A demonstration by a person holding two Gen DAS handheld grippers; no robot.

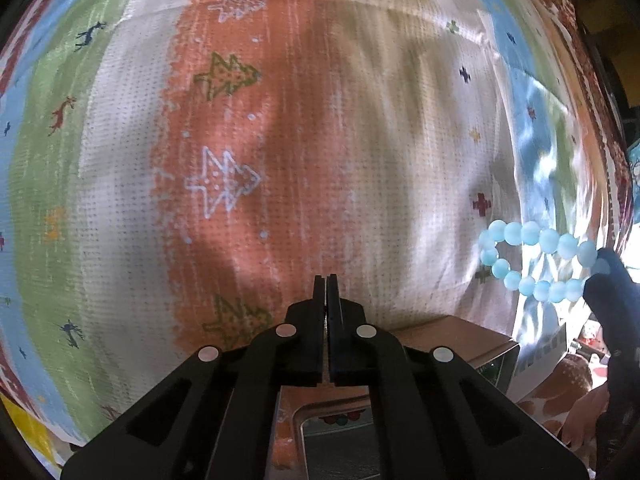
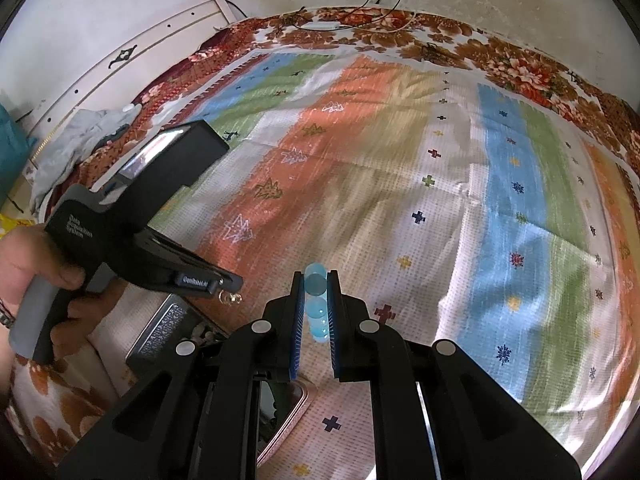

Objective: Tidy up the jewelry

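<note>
Two views, left wrist first. Your left gripper has its jaws pressed flat together with nothing visible between them, hanging over the striped cloth printed with trees and reindeer. At the right edge, a pale blue bead bracelet hangs as a loop above the cloth, its far end pinched by the dark tip of your right gripper. Below your fingers sits a brown box, and under the gripper body a metal tin shows.

From the right wrist, your right gripper is clenched on the bracelet: blue beads sit stacked between the blue-lined pads, raised off the cloth. Your left hand grips the other tool's handle at the left, its gripper held above an open tin. A small clear ring-like trinket shows just below its tip; whether it is held, you cannot tell.
</note>
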